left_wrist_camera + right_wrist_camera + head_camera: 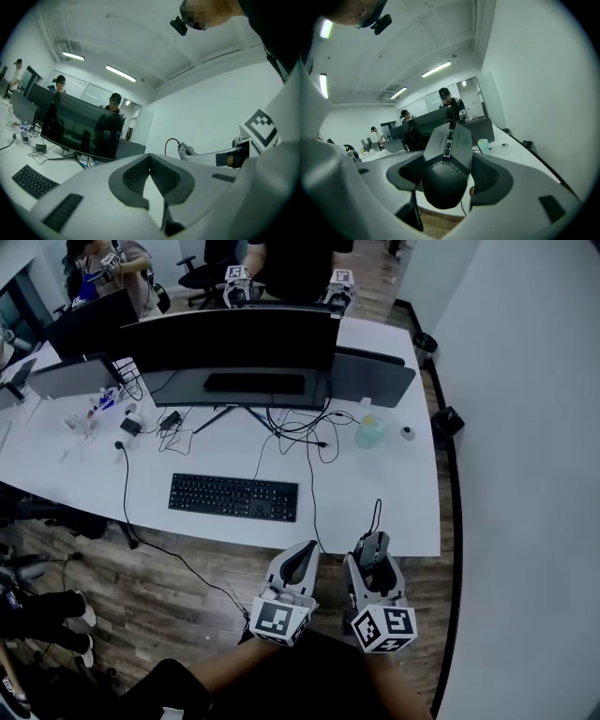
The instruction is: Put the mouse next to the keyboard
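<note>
A black wired mouse (446, 161) sits gripped between the jaws of my right gripper (448, 183), held in the air just off the white desk's (394, 493) front right edge. In the head view the mouse (373, 546) shows in the right gripper (374, 553), and its cable (377, 513) runs up onto the desk. The black keyboard (233, 496) lies on the desk to the left and farther in, also seen in the left gripper view as the keyboard (33, 180). My left gripper (300, 559) hangs beside the right one, shut and empty.
A wide black monitor (234, 341) stands behind the keyboard, with tangled cables (305, 432) under it. A pale green cup (369, 432) and a small round object (407, 433) sit at the back right. Clutter lies at the desk's left. People stand beyond the desk.
</note>
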A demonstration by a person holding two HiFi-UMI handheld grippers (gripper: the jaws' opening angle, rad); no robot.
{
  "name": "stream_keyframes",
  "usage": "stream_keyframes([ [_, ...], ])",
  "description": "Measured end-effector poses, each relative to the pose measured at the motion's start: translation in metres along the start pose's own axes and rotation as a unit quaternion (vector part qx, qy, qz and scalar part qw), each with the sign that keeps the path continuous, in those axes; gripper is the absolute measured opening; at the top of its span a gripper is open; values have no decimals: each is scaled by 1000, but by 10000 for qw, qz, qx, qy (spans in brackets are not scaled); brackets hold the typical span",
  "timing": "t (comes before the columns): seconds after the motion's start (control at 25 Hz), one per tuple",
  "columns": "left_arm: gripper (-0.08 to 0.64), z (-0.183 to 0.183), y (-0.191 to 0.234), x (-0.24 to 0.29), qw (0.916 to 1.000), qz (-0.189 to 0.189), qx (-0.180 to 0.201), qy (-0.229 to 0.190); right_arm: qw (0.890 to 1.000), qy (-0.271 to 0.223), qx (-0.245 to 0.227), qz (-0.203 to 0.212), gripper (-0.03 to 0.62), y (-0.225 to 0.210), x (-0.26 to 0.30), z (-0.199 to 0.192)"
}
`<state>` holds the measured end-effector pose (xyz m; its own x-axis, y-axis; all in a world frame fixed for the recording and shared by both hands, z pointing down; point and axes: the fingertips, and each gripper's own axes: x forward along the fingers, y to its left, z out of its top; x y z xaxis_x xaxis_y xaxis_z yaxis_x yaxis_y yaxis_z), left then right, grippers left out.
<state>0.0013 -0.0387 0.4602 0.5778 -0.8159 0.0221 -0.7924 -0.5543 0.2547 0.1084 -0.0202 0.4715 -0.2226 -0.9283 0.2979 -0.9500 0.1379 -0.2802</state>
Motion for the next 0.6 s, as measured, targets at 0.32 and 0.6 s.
stream_keyframes([
  [0.32,3,-6,29,26,9993,-322,14,173,9997,130,-85,-180,313,4,42,-4],
  [0.6,3,-10,47,36,9986,-467,48,257,9985,442,108,-312,313,-4,65,-24],
])
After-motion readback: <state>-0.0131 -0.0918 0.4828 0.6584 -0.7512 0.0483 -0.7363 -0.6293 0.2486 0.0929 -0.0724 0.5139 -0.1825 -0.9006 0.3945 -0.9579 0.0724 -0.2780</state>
